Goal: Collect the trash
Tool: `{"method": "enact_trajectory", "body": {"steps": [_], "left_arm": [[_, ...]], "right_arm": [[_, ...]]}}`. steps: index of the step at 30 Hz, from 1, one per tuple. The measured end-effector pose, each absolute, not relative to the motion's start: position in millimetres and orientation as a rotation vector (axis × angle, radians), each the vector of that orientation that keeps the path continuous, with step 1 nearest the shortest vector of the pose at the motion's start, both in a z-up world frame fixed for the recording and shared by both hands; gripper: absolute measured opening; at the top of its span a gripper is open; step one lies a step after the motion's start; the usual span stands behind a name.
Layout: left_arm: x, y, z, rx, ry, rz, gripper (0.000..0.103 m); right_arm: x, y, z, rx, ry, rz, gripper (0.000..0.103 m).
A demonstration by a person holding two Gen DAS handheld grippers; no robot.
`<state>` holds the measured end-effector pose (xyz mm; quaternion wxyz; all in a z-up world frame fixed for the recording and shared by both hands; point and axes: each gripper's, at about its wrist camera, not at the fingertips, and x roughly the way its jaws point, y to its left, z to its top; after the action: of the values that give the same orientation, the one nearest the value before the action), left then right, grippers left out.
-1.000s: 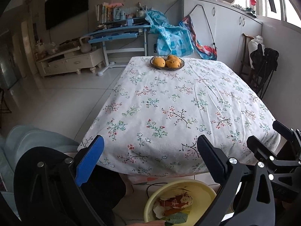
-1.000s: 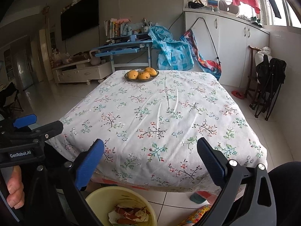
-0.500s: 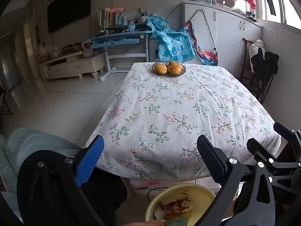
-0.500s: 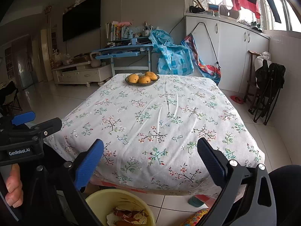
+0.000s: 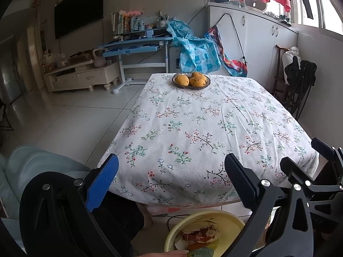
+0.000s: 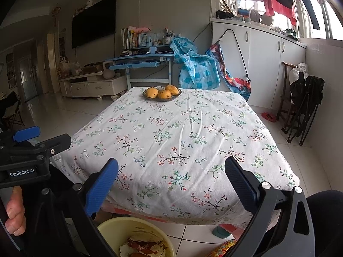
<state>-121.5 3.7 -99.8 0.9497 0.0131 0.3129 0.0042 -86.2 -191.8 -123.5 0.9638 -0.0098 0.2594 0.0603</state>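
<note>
You have raised both grippers and tipped them up: against the table (image 5: 205,128), the yellow bin (image 5: 205,233) has slid lower in both views, and the fruit plate (image 6: 161,93) sits lower too.

Worktop (image 5: 214,128) w/ floral cloth: broad bare surface, I see open passage across it. Only obstruction on top is fruit dish (image 5: 191,81) at far edge. Below near edge, yellow bin (image 5: 171,238) on floor, partly filled w/ scraps, mouth open from above. Right tool (image 5: 317,160) sits close beside left tool (image 5: 171,178); side clearance tight. Folded chairs (image 6: 304,107) stand right of worktop.
</note>
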Motion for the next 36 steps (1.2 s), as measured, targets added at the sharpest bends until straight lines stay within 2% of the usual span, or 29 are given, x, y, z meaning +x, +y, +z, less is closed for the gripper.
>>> {"method": "enact_trajectory", "body": {"steps": [36], "left_arm": [[-124.3, -4.2, -97.9, 0.050, 0.625, -0.011, 0.096]], "right_arm": [[-85.1, -189.1, -119.7, -0.025, 0.526, 0.126, 0.095]]}}
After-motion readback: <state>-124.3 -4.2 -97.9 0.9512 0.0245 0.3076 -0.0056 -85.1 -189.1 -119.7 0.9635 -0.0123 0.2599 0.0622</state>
